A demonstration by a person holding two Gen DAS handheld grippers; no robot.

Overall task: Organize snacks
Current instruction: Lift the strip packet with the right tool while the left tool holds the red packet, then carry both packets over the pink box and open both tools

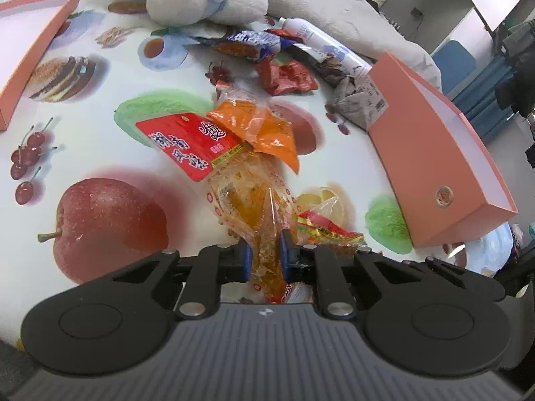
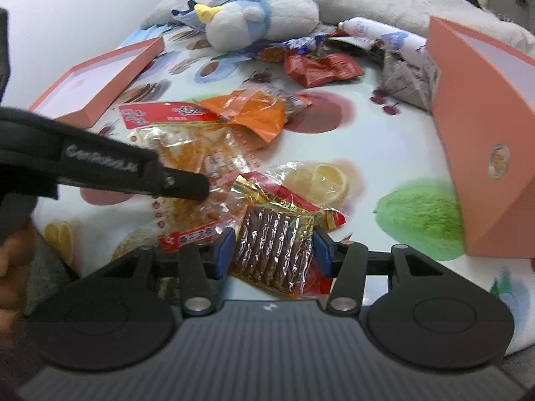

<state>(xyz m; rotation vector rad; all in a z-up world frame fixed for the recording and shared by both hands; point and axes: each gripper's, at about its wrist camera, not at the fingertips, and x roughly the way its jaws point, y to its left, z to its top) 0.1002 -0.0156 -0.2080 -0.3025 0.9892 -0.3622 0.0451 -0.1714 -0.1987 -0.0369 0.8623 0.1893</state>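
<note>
1. We see the left tongs (image 1: 264, 260) with their blue pads closed in to a narrow gap, pinching the near end of a clear bag (image 1: 249, 197) of orange snack. No earlier view is given, so we describe only this pinch.
2. The bag's long axis runs straight away from the left tongs, toward a red label (image 1: 190, 143) and an orange packet (image 1: 264, 130) that overlap its far end. We judge that a lift would drag against these two.
3. The right tongs (image 2: 272, 250) stand about half open, straddling a packet of dark wafers (image 2: 274, 244). The left pad sits against the packet's edge; the right pad looks just clear of it, so we cannot say it is gripped.
4. The wafer packet's long axis also points away from its tongs, tilted slightly rightward.
5. The peach box (image 1: 444, 173) stands open to the right of both bags, nearer the right hand. A second shallow tray (image 2: 100, 77) lies far left, nearer the left hand.
6. We judge the coming move to be a carry sideways: each snack toward the container on its own side.
7. Both bags rest on the fruit-print cloth (image 1: 100, 100).
</note>
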